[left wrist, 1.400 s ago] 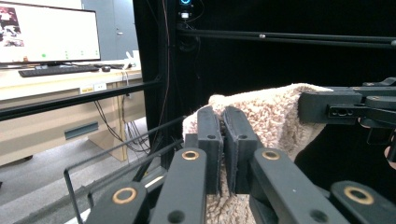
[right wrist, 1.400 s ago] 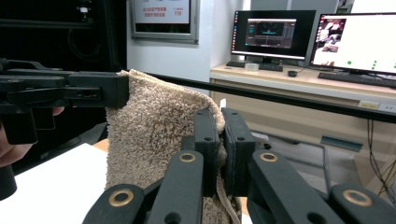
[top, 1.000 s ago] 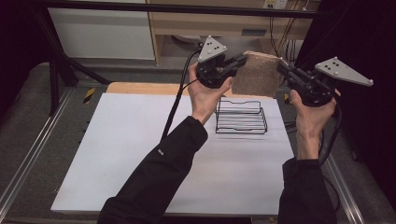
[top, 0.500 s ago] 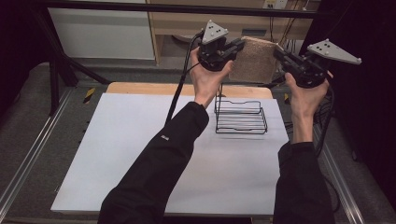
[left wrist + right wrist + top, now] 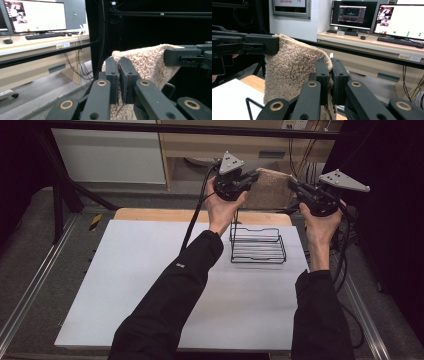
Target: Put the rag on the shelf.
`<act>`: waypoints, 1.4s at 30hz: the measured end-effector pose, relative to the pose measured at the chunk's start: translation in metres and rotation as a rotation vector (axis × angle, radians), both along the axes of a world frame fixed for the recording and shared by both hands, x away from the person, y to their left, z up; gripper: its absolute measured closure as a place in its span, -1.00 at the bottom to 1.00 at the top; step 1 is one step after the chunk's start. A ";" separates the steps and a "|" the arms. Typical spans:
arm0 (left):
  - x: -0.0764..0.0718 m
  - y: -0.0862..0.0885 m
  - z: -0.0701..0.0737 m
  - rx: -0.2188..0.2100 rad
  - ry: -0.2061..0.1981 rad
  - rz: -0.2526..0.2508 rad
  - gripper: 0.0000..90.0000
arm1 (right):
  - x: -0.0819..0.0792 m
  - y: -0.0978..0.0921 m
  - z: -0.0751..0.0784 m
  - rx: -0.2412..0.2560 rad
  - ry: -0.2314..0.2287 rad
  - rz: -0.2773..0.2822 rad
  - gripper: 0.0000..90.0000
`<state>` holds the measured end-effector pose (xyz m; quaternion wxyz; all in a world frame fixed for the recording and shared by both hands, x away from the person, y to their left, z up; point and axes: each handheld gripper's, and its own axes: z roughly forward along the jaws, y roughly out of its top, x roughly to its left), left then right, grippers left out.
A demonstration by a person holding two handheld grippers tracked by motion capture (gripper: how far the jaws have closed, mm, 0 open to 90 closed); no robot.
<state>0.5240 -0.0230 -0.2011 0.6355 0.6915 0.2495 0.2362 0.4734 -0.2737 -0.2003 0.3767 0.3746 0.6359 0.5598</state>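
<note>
A beige fluffy towel [image 5: 270, 187] hangs stretched between both grippers, high above the far edge of the table. My left gripper [image 5: 256, 174] is shut on the towel's left top corner [image 5: 140, 65], and its jaws pinch the cloth edge. My right gripper [image 5: 292, 182] is shut on the other top corner [image 5: 294, 70]. In each gripper view the other gripper's black jaw [image 5: 190, 57] [image 5: 249, 45] shows clamped on the far corner. A black wire rack [image 5: 257, 245] stands on the white table top [image 5: 135, 285], below the towel.
The table's wooden far edge [image 5: 150, 214] borders a grey floor with metal rails [image 5: 30, 290]. Black cables [image 5: 192, 225] trail from the grippers across the table. Desks with monitors [image 5: 354, 15] stand beyond the black frame bar [image 5: 150, 127].
Both hands have lifted the towel a little higher and farther from the person. The towel stays stretched between the shut grippers.
</note>
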 end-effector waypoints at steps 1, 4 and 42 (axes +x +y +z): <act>-0.002 0.000 -0.002 0.005 0.000 -0.008 0.90 | -0.001 -0.001 -0.002 -0.007 0.008 0.001 0.90; -0.009 0.000 -0.010 0.013 0.005 -0.026 0.90 | -0.007 -0.004 -0.006 -0.022 0.026 0.007 0.90; -0.048 0.000 -0.051 0.205 0.019 -0.117 0.86 | -0.051 -0.009 -0.049 -0.105 0.132 0.066 0.60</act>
